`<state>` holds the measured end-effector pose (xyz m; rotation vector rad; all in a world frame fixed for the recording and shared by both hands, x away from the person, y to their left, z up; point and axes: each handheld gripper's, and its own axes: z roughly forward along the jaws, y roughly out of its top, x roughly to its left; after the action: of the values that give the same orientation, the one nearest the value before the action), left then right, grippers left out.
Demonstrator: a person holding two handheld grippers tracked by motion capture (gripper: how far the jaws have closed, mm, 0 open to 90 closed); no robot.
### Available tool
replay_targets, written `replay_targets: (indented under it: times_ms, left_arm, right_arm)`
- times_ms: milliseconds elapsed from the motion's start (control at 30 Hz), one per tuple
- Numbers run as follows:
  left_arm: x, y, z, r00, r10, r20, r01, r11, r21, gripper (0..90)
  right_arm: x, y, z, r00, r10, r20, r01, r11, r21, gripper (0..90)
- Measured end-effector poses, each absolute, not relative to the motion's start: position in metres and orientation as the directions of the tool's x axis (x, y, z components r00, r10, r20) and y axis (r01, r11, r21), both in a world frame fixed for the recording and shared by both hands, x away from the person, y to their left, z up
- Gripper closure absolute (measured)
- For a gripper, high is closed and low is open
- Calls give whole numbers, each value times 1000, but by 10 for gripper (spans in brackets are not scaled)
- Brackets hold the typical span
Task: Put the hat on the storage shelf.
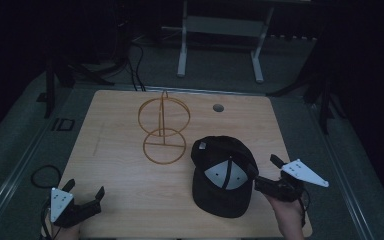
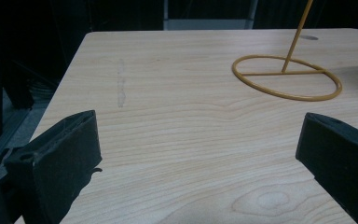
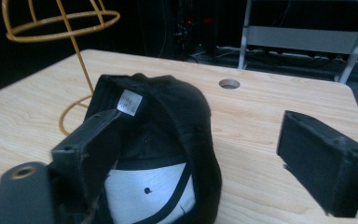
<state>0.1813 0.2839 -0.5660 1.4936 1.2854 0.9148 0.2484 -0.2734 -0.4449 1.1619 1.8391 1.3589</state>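
A pale wooden desk (image 1: 120, 170) carries a yellow wire hat stand (image 1: 163, 131) and, beside it, an upturned black cap (image 1: 223, 175).

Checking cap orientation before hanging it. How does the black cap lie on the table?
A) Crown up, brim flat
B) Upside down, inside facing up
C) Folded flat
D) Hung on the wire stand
B: the cap shows its white inner lining and label, beside the wire stand.

- A light wooden table (image 1: 125, 200) stands under dim light, its grain running side to side.
- A small round hole (image 1: 218, 107) sits in the tabletop at one o'clock.
- A pale metal frame (image 1: 220, 25) stands on the floor at twelve o'clock.
- Dark cables (image 1: 137, 65) trail over the floor at eleven o'clock.
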Motion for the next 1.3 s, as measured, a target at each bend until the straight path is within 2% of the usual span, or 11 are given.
replay_targets:
  times_ms: [467,533,600,633,700,733,767,800,867,1033,1300]
  left_arm:
    - [181,287,-565,180,981,-67,280,15,960,3]
    - [181,286,-564,180,982,-59,278,7,961,2]
    - [181,286,-564,174,983,-60,278,9,960,2]
    - [181,286,-565,173,983,-65,281,14,960,2]
    - [181,286,-565,170,983,-66,286,15,958,2]
    - [182,287,-565,174,982,-70,287,18,958,2]
    - [182,287,-565,175,982,-69,292,15,956,2]
    - [182,287,-565,175,982,-69,292,15,956,2]
    - [182,286,-566,182,981,-62,301,5,954,2]
    - [182,283,-566,185,982,-40,293,-16,956,2]
    - [183,284,-566,197,975,-98,303,35,952,2]
  right_arm:
    - [286,-245,-480,-388,922,-9,419,185,889,289]
    - [289,-242,-488,-371,928,-22,445,198,874,433]
    - [289,-240,-490,-369,929,-36,455,215,864,459]
    - [289,-237,-493,-356,931,-81,456,249,854,538]
    - [289,-236,-494,-355,930,-93,458,260,850,568]
    - [290,-235,-495,-355,929,-100,461,267,846,682]
    - [290,-234,-495,-354,929,-106,458,271,847,742]
    - [290,-234,-495,-354,929,-106,458,271,847,742]
    - [290,-233,-493,-343,934,-96,443,251,861,877]
    - [289,-231,-490,-350,935,-59,424,214,880,884]
    - [285,-219,-466,-399,917,5,361,153,920,887]
